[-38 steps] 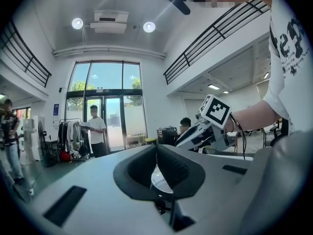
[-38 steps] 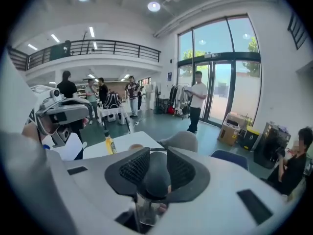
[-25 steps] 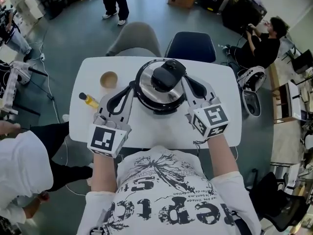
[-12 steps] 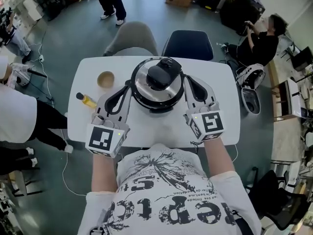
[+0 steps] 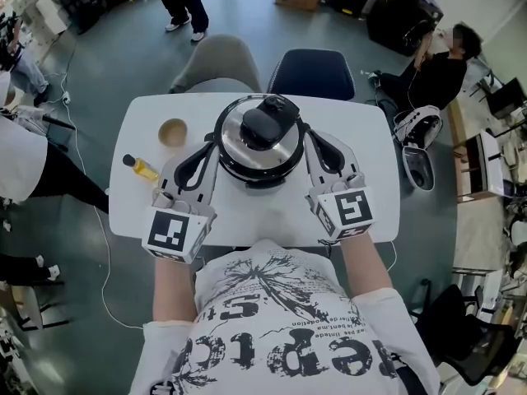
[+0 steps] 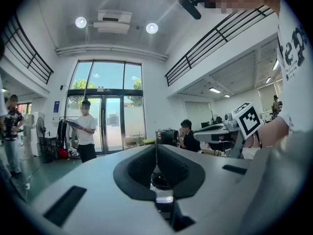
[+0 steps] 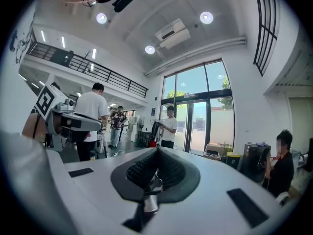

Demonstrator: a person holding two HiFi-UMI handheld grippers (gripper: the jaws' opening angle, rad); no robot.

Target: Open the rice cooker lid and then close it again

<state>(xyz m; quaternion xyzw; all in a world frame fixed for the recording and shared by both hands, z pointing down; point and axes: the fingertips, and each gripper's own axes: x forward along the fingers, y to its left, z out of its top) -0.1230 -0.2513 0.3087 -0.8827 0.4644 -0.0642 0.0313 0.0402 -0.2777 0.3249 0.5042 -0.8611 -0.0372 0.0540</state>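
**Steel lid down on the cooker, both tongs shut**

The cooker is set at the middle of the white table, with its lid closed and a black handle on top. The left gripper is held at the cooker's left flank and the right gripper at its right flank, with the tips just beside the body (whether they touch it cannot be told). Both pairs of jaws are seen pressed together, with nothing between them. A tan bowl and a bottle of yellow liquid are placed on the table left of the cooker, apart from it.
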